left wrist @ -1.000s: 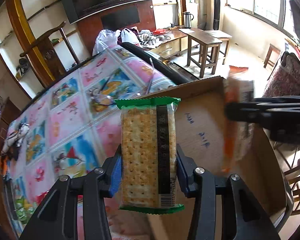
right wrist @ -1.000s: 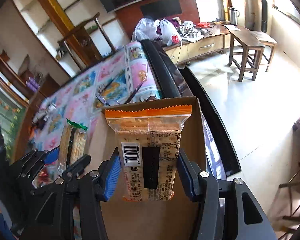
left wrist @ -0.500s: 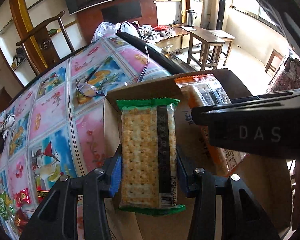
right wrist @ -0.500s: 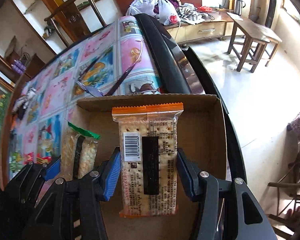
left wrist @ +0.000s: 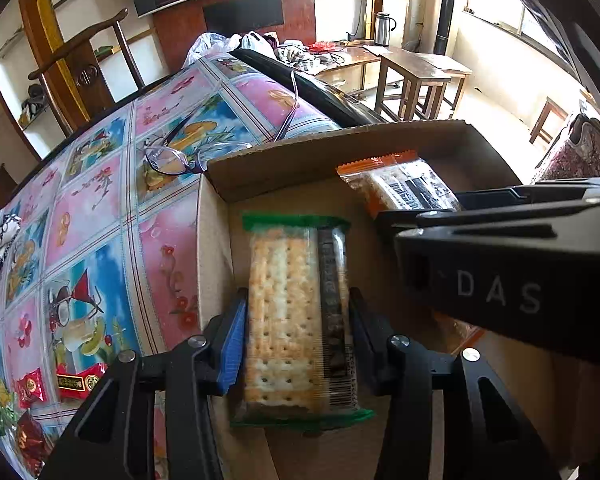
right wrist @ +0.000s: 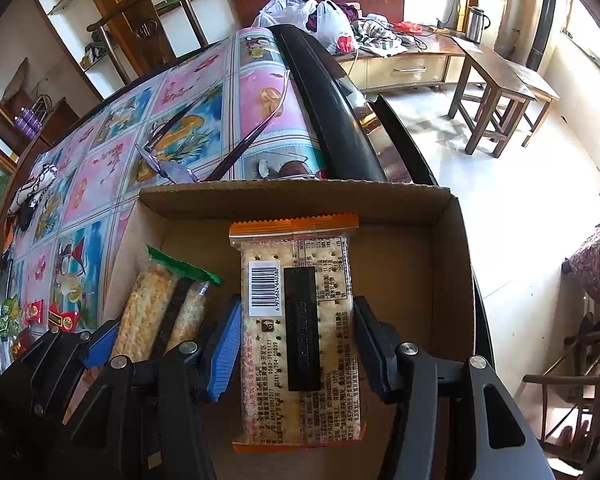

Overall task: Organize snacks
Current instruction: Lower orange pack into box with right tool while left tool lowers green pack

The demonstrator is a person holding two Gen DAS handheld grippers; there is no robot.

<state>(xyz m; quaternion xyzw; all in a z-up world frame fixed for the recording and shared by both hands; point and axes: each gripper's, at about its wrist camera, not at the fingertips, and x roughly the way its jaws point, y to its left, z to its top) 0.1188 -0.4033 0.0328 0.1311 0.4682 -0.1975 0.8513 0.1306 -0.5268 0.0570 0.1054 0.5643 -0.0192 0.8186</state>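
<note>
An open cardboard box [left wrist: 340,148] [right wrist: 452,280] stands on the flowered tablecloth. My left gripper [left wrist: 296,332] is shut on a green-edged cracker pack [left wrist: 292,316], held lengthwise inside the box near its left wall. My right gripper [right wrist: 298,336] is shut on an orange-edged cracker pack [right wrist: 300,320], low in the middle of the box. The green pack [right wrist: 160,312] and the left gripper [right wrist: 96,344] show at the left of the right wrist view. The orange pack [left wrist: 400,188] and the right gripper's black body show at the right of the left wrist view.
Spectacles [left wrist: 172,158] [right wrist: 168,168] lie on the tablecloth just beyond the box. Small red and green wrapped sweets [left wrist: 32,392] [right wrist: 32,316] lie at the left. The table's dark edge [right wrist: 332,112] runs past the box; chairs and stools stand beyond.
Both grippers have come down with their packs, from above the box rim to inside the box. The packs stay clamped as before.
</note>
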